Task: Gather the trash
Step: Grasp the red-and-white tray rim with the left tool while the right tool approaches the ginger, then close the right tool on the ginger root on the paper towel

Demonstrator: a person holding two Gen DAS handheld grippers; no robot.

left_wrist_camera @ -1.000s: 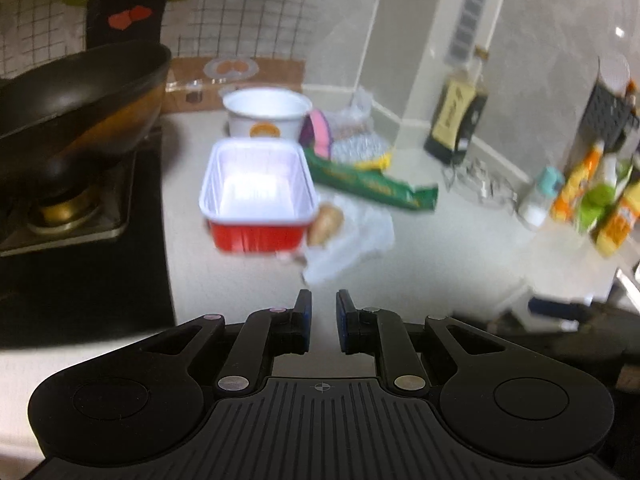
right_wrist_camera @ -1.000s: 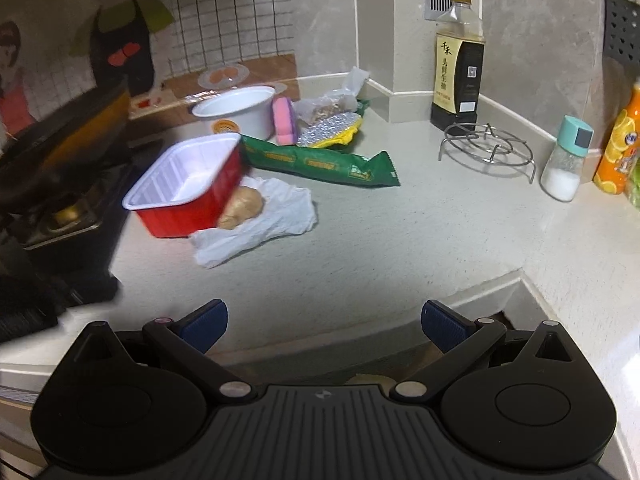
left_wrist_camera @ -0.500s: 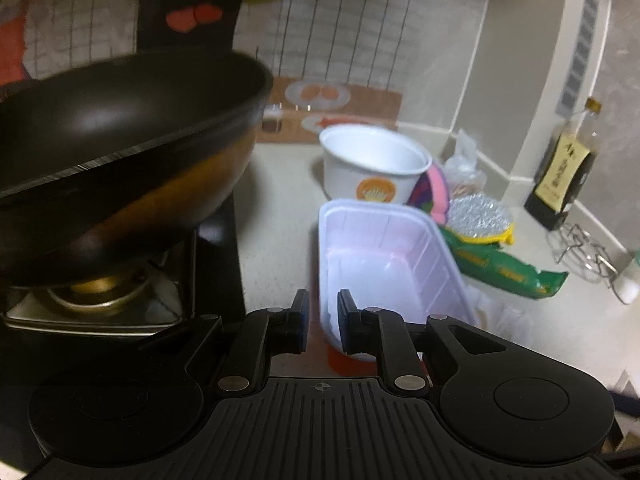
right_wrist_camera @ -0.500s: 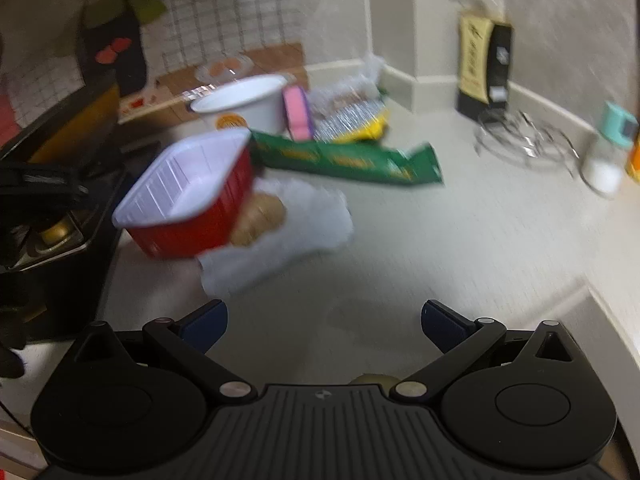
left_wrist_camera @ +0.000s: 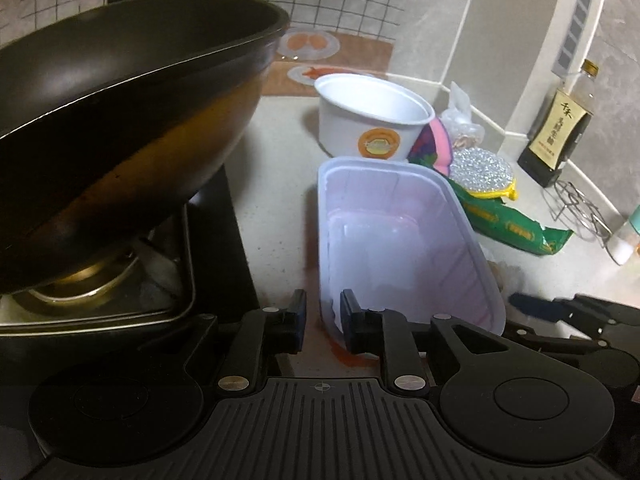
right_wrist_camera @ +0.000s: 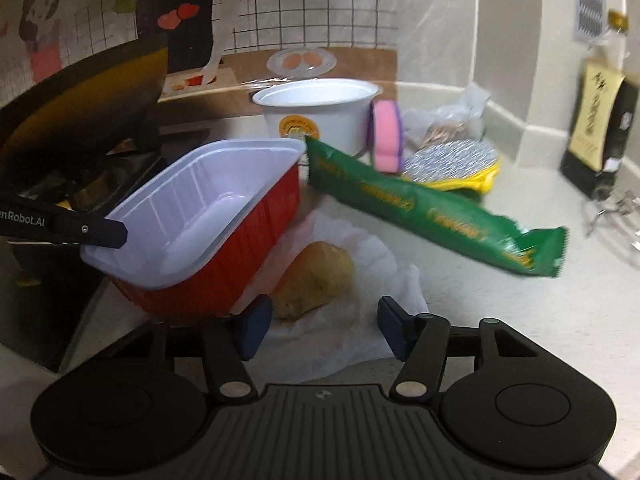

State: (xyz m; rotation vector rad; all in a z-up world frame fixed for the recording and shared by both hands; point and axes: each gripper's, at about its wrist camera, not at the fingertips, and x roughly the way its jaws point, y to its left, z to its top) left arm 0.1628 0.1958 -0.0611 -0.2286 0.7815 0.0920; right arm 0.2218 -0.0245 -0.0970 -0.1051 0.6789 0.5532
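Left tool [left_wrist_camera: 323, 326] first: its two fingers stand a little apart and have just been widening, straddling the near rim of the red takeaway tray [left_wrist_camera: 400, 240] without, as far as I can see, pressing on it. That tray sits on the pale tabletop [left_wrist_camera: 280, 184] just beside the stove, under the lip of the black wok [left_wrist_camera: 120, 120]. Behind it stands a white paper bowl [left_wrist_camera: 372, 120], and to its right a green snack wrapper [left_wrist_camera: 516, 224].

From the right wrist, the right tool [right_wrist_camera: 320, 320] is half spread, its jaws having just been closing. Between them lie a brownish lump of food scrap [right_wrist_camera: 314, 280] and the crumpled white tissue [right_wrist_camera: 360, 332] under it; nothing is pinched yet. The tray here shows its red outside [right_wrist_camera: 224, 264], and the left tool's finger [right_wrist_camera: 100, 232] rests at its corner.

I'd judge the tray light and thin-walled, likely to flex, so the rim is the place to nip it. The tissue is soft and limp; gathering it around the scrap should lift both together.
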